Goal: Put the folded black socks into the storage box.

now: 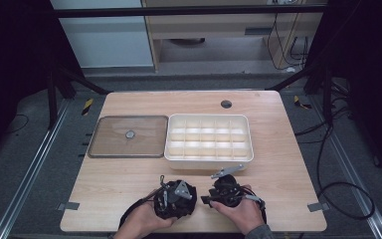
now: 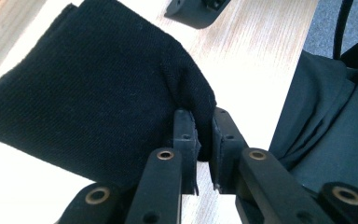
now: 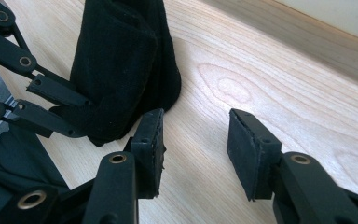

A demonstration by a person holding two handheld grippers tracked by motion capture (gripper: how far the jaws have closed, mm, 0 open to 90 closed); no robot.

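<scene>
I am pinching a black cloth (image 2: 88, 88) with my left gripper (image 2: 204, 140), its jaws closed down on a bunched corner of the fabric. The cloth is a knitted piece, finely ribbed, matte and folded into a thick, soft slab with rounded edges; it is lying on the counter (image 1: 278, 174) at the near edge, between my two hands. From my left gripper view it is spreading away to the upper left, with the weave plain to see and a crease running down to where my jaws are biting. From my right gripper view the cloth (image 3: 121, 60) is standing up as a dark folded lump, resting on the pale wood.

My right gripper (image 3: 196, 149) is holding nothing: its jaws are standing partly open over bare counter, the left pad (image 3: 151, 140) just beside the foot of the cloth, though I cannot tell whether it is touching.

Farther back, a white tray (image 1: 251, 144) of compartments is sitting beside a flat lid (image 1: 109, 144).
</scene>
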